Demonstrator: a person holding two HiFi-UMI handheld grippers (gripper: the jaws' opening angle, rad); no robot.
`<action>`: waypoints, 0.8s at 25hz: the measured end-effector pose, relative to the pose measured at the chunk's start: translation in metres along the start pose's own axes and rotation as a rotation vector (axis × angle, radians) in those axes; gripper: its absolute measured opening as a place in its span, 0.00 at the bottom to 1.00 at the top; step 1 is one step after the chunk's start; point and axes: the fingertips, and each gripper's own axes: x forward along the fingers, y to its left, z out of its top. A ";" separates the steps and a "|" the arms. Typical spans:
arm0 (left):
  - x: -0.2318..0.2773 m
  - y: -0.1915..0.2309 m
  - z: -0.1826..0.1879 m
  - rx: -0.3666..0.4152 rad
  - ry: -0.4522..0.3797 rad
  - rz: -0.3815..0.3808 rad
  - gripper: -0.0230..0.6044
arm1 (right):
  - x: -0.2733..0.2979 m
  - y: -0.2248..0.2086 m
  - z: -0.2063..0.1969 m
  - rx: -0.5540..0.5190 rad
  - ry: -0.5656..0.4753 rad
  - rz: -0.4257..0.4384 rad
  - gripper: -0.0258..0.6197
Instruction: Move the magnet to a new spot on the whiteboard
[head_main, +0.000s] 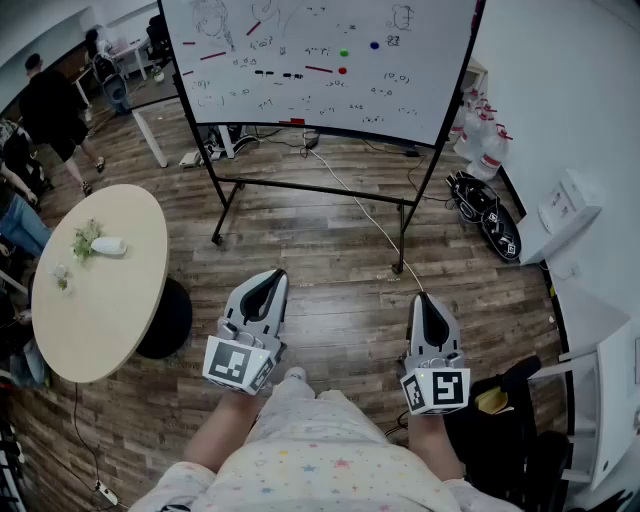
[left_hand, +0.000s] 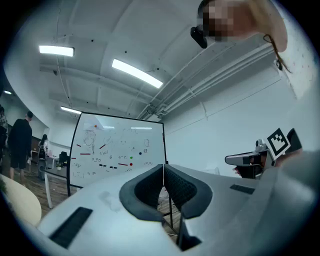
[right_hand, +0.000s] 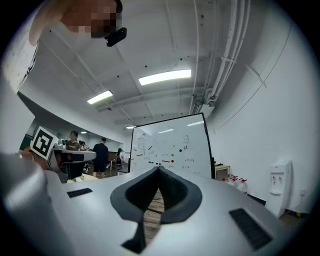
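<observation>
The head view alone looks down on the wooden floor (head_main: 330, 300), on a round table (head_main: 100, 310) to the left, and on both tongs side by side in front of the person's body. The two gripper views show the ceiling lights (left_hand: 137, 73) instead, with the whiteboard (head_main: 320, 60) standing upright ahead. Each also catches the other gripper at its edge. The right gripper view shows a water dispenser (right_hand: 279, 181) against the right wall and people (right_hand: 101, 156) standing at the left.

Both hands are held low and close to the body, pointing forward toward the board. The right is about level and the left is tipped slightly upward. The left tongs (head_main: 270, 282) have their dark pads together at the tips, with nothing between them. The right tongs (head_main: 427, 304) are likewise pressed together and empty.

On the whiteboard sit a red magnet (head_main: 342, 71), a green magnet (head_main: 344, 52) just above it, and a blue magnet (head_main: 374, 45) to their right, among red strokes and scribbles. All three are well apart from both tongs, across the stretch of floor, and lie roughly straight ahead between the two.
</observation>
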 end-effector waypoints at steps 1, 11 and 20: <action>0.000 -0.001 0.000 -0.001 0.000 0.000 0.06 | 0.000 0.000 0.000 0.000 -0.001 0.001 0.04; 0.010 -0.011 -0.003 0.001 0.007 -0.021 0.06 | -0.005 -0.010 0.001 0.024 -0.017 -0.024 0.04; 0.021 -0.002 -0.009 -0.038 0.013 0.003 0.24 | 0.014 -0.020 -0.003 0.072 0.035 -0.039 0.26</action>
